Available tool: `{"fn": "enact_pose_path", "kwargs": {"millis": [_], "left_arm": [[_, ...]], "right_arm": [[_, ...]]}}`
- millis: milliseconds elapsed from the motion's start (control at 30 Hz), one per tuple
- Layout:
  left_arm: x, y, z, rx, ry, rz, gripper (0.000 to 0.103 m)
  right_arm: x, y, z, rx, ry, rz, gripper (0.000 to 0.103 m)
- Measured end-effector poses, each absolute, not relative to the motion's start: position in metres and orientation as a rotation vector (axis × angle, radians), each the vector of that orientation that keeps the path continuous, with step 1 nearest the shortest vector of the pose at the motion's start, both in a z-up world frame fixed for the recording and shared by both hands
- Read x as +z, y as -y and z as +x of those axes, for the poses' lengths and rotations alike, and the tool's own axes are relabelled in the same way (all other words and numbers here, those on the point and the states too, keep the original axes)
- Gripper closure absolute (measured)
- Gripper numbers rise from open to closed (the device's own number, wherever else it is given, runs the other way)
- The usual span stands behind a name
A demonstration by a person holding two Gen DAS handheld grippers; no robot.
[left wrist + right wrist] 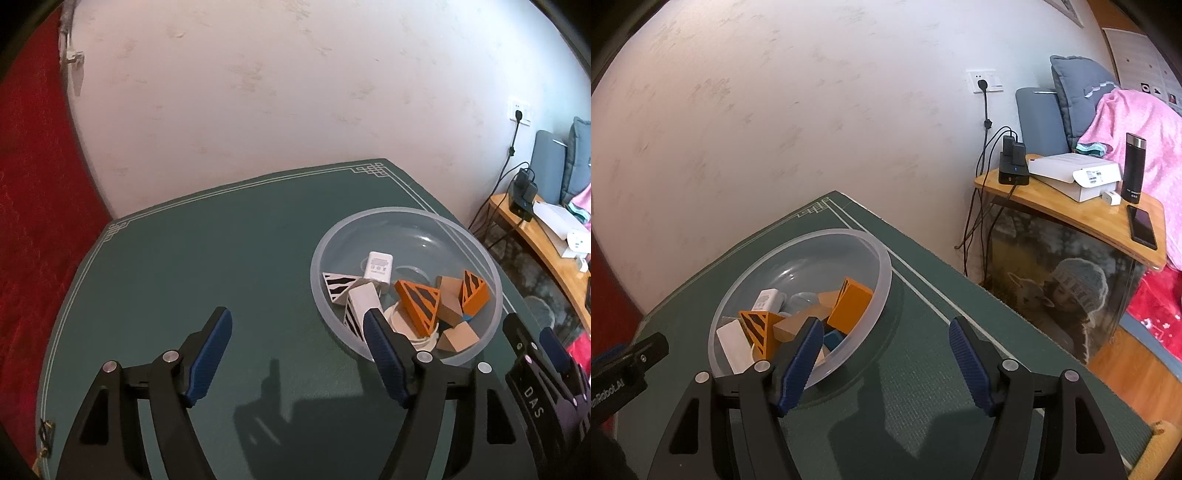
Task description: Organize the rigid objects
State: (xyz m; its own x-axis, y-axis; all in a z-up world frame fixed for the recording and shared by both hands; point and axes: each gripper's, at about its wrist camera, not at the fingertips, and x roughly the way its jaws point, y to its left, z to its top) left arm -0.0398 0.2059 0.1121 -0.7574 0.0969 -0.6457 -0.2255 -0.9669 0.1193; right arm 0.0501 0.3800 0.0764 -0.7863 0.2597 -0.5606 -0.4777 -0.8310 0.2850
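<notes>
Both grippers hang over a dark green table mat w/ a thin pale border line [221, 236], and all the loose pieces sit in one round translucent plastic bowl [369, 221] near the mat's far right corner.

Left gripper [297, 332]: black frame, blue ribbed pads, jaws apart w/ nothing between them, only bare mat and its own shadow under the gap. Its right finger [384, 354] overlaps the bowl's near-left rim in the left wrist view; touching or just in front, can't tell.

Right gripper [882, 345]: same build, jaws apart, nothing held, only mat under the gap. Its left finger [801, 358] crosses the bowl's near rim [857, 343] in the right wrist view; contact unclear. Part of this gripper shows at the right edge of the left view, just beside the bowl.

In the bowl, left view:
- white rectangular plug-type charger block [377, 271], towards the middle
- white wedge w/ black stripes [338, 286], at the left wall
- long white block w/ a striped end [360, 304], partly behind the left gripper's finger
- orange triangular wedge w/ black stripes [419, 304], tilted, in the centre
- second orange striped wedge [474, 293], against the right wall
- plain light-wood blocks [452, 304], between and in front of the orange ones
- a white round piece [400, 325] under the pile, mostly hidden

To the right, off the mat, a curved wooden side table [1071, 218] stands well apart.
</notes>
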Motion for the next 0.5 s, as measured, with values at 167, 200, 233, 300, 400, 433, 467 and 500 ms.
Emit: {"fn": "enact_pose_path", "kwargs": {"millis": [167,200,233,300,400,433,467,500], "left_arm": [[0.112,-0.204,-0.036,2.78,-0.279,-1.007,0.028],[0.112,-0.203,-0.035,2.779,-0.28,-1.006,0.028],[0.112,-0.203,-0.034,2.778,-0.281,-1.006,0.028],[0.112,-0.204,-0.031,2.777,-0.283,-1.007,0.028],[0.113,-0.205,-0.028,2.777,-0.28,-1.008,0.028],[0.113,-0.205,-0.027,2.776,-0.279,-1.009,0.028],[0.113,-0.206,-0.026,2.775,-0.279,-1.009,0.028],[0.112,-0.206,-0.025,2.775,-0.278,-1.01,0.028]], "right_arm": [[0.076,-0.381,0.05,2.579,-0.592,-0.724,0.026],[0.076,-0.381,0.05,2.581,-0.596,-0.722,0.023],[0.076,-0.381,0.051,2.582,-0.598,-0.718,0.02],[0.077,-0.381,0.052,2.584,-0.601,-0.706,0.019],[0.077,-0.381,0.052,2.584,-0.601,-0.707,0.018],[0.077,-0.381,0.052,2.584,-0.601,-0.707,0.018],[0.077,-0.381,0.052,2.584,-0.601,-0.705,0.018],[0.077,-0.381,0.052,2.585,-0.601,-0.704,0.018]]}}
